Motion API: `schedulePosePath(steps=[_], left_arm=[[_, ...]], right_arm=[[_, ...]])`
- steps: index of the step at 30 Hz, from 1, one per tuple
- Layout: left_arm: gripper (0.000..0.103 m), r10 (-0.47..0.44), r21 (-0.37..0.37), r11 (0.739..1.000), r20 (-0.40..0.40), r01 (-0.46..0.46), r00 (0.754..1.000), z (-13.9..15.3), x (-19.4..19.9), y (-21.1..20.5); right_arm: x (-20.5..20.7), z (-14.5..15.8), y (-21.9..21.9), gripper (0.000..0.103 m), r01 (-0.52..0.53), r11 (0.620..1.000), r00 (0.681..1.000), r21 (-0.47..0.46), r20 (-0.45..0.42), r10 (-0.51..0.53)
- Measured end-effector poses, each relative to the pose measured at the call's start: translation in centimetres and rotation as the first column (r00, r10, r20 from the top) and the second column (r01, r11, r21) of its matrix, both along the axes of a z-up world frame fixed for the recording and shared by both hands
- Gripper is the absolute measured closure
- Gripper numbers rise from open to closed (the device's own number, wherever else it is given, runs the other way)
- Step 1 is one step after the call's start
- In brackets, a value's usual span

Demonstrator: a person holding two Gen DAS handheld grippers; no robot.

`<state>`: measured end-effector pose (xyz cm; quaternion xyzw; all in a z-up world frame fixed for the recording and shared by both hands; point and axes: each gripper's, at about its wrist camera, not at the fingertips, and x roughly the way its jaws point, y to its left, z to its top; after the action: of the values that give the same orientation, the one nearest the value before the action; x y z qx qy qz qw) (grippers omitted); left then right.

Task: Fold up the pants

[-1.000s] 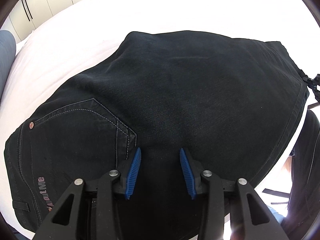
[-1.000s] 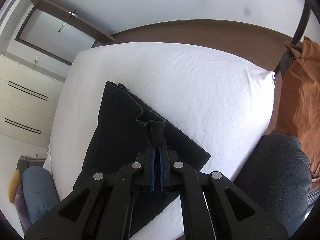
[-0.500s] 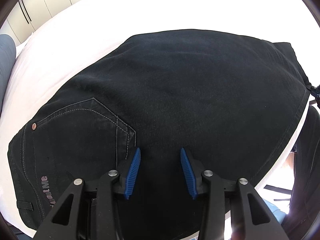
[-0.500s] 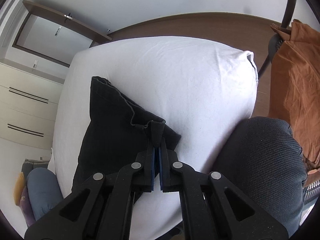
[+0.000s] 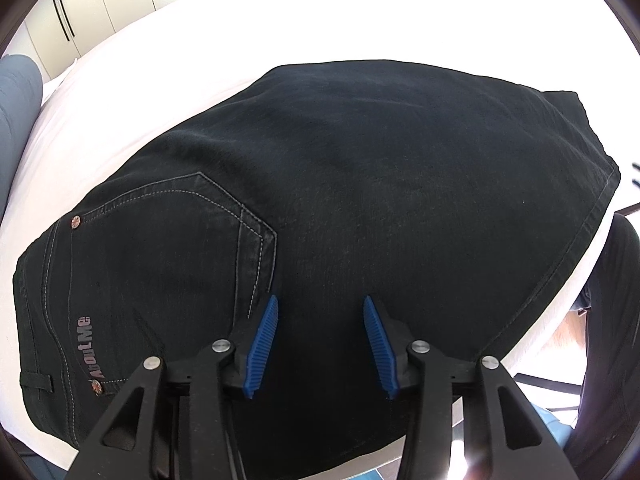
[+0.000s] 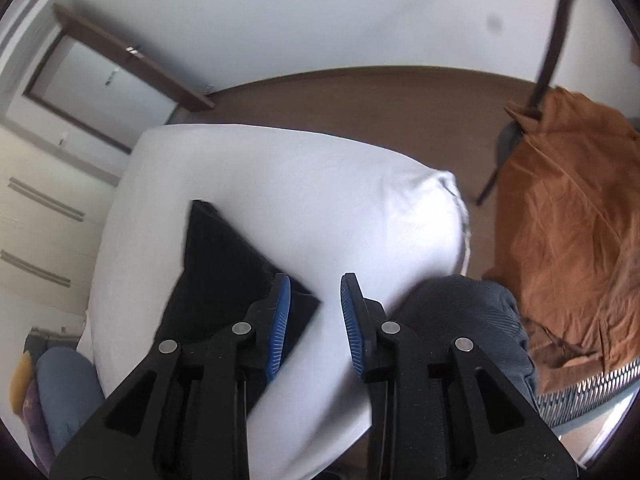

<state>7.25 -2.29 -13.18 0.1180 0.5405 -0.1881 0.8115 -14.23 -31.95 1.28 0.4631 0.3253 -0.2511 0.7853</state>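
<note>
Black pants (image 5: 360, 184) lie folded flat on the white bed (image 5: 280, 20), back pocket and logo at the left. My left gripper (image 5: 320, 304) is open and empty, hovering over the near edge of the pants. In the right wrist view the pants (image 6: 216, 264) lie to the left on the bed (image 6: 320, 200). My right gripper (image 6: 314, 284) is open and empty, just above the bed beside the pants' near corner.
An orange cloth (image 6: 568, 216) hangs over a chair at the right. A dark grey cushion or knee (image 6: 468, 312) is close under the right gripper. Cupboards (image 5: 100, 0) stand beyond the bed. A blue pillow (image 6: 64, 392) lies at the left.
My right gripper was shut on the pants' corner; it has opened, let the corner go and moved off to the right. The left gripper has stayed open above the pants.
</note>
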Motion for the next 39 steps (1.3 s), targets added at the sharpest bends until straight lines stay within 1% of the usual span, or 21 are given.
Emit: schedulePosePath(steps=[2,4,6,7,10,11,13,16,19,21,22,23,26,29,31,32,34,35,36,38,39], left_arm=[[0.055,0.005,0.001,1.000,-0.001,-0.005,1.000,0.0,0.1,-0.2],[0.055,0.008,-0.004,1.000,-0.002,-0.008,1.000,-0.1,-0.4,0.1],[0.055,0.019,-0.017,1.000,-0.003,-0.019,1.000,-0.4,-0.5,0.1],[0.055,0.025,-0.025,0.999,-0.003,-0.025,1.000,-0.4,-0.5,0.3],[0.055,0.036,-0.043,0.998,-0.001,-0.036,0.999,-0.5,-0.8,0.7],[0.055,0.036,-0.045,0.998,0.002,-0.036,0.999,-0.4,-0.9,0.9],[0.055,0.036,-0.046,0.998,0.005,-0.036,0.999,-0.4,-1.1,1.0],[0.055,0.037,-0.050,0.998,0.014,-0.036,0.999,0.6,-0.9,1.9],[0.055,0.028,-0.076,0.997,0.047,-0.025,0.998,2.5,-1.0,1.6],[0.055,0.032,-0.121,0.992,0.066,-0.024,0.997,3.7,-0.2,1.5],[0.055,0.037,-0.148,0.989,0.069,-0.026,0.997,4.1,0.4,1.3],[0.055,0.045,-0.185,0.982,0.064,-0.033,0.997,4.4,1.6,1.0],[0.055,0.032,-0.263,0.965,0.036,-0.021,0.999,4.0,4.8,-1.1],[0.055,0.010,-0.328,0.945,-0.019,-0.015,1.000,2.4,7.5,-3.2],[0.063,0.007,-0.320,0.947,-0.052,-0.023,0.999,0.8,8.7,-4.4],[0.071,0.021,-0.291,0.956,-0.051,-0.034,0.999,0.1,9.2,-4.7],[0.079,0.030,-0.290,0.956,-0.042,-0.041,0.999,-0.2,9.6,-4.3],[0.094,0.046,-0.296,0.953,-0.052,-0.059,0.998,-0.3,9.8,-3.6],[0.099,0.061,-0.297,0.952,-0.057,-0.076,0.997,-0.5,10.1,-2.8],[0.098,0.101,-0.330,0.936,-0.075,-0.120,0.992,-0.9,10.7,-0.2],[0.098,0.120,-0.349,0.926,-0.084,-0.142,0.989,-1.1,11.0,1.0]], right_arm=[[2.9,1.3,2.0,0.077,-0.137,0.991,0.986,0.004,0.096,0.136],[6.2,1.4,4.8,0.077,-0.291,0.955,0.938,0.058,0.212,0.273],[10.1,0.2,8.3,0.077,-0.453,0.885,0.865,0.108,0.292,0.408],[11.8,-1.0,9.8,0.077,-0.511,0.849,0.838,0.132,0.295,0.459],[14.5,-5.7,11.7,0.077,-0.556,0.797,0.830,0.235,0.214,0.515],[14.6,-6.8,11.5,0.081,-0.539,0.807,0.842,0.241,0.172,0.511],[14.1,-8.3,9.9,0.103,-0.509,0.824,0.860,0.249,0.173,0.479],[11.7,-7.7,5.5,0.103,-0.396,0.898,0.915,0.189,0.161,0.370],[8.3,-6.9,-0.5,0.103,-0.192,0.968,0.977,0.165,0.122,0.173],[6.8,-4.7,-2.4,0.102,-0.118,0.988,0.989,0.105,0.097,0.107],[6.8,-3.0,-2.2,0.094,-0.107,0.993,0.991,0.045,0.082,0.103],[7.2,-1.9,-1.7,0.094,-0.130,0.991,0.986,0.035,0.111,0.126],[11.7,-0.1,3.2,0.094,-0.352,0.932,0.912,0.090,0.257,0.319],[18.3,-0.9,11.2,0.094,-0.588,0.799,0.784,0.128,0.335,0.523],[21.7,-2.7,15.3,0.095,-0.675,0.715,0.725,0.183,0.346,0.596],[23.2,-4.0,17.0,0.095,-0.697,0.688,0.711,0.205,0.325,0.624],[25.7,-7.3,18.2,0.095,-0.699,0.649,0.715,0.300,0.282,0.640],[27.3,-9.1,17.9,0.095,-0.675,0.663,0.736,0.324,0.234,0.635],[27.6,-10.5,17.2,0.103,-0.648,0.692,0.759,0.317,0.191,0.623],[27.2,-12.3,14.3,0.103,-0.601,0.721,0.799,0.345,0.268,0.538],[26.8,-12.0,12.4,0.103,-0.555,0.770,0.831,0.314,0.250,0.497]])
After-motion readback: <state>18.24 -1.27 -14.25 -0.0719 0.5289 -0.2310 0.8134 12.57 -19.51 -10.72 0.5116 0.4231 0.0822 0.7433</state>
